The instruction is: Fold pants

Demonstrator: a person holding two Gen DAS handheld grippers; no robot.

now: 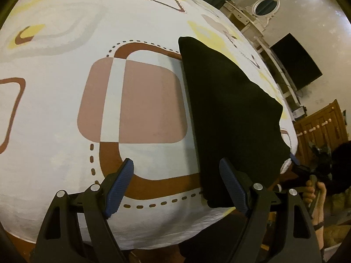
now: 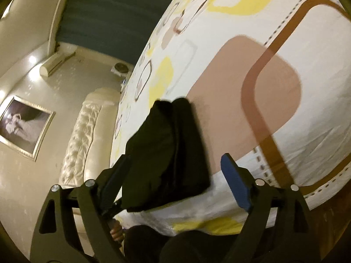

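Folded black pants lie flat on the patterned bedsheet near the bed's edge, at 2 o'clock from the left gripper. Left gripper: spread, nothing btwn pads. Right gripper: spread, pants btwn its fingers, unpinched. Hand at 3 o'clock.

Both cameras sit close over the bed's near edge. The left wrist view tilts steeply down; the right wrist view looks flatter towards the far headboard. Both share the black pants.
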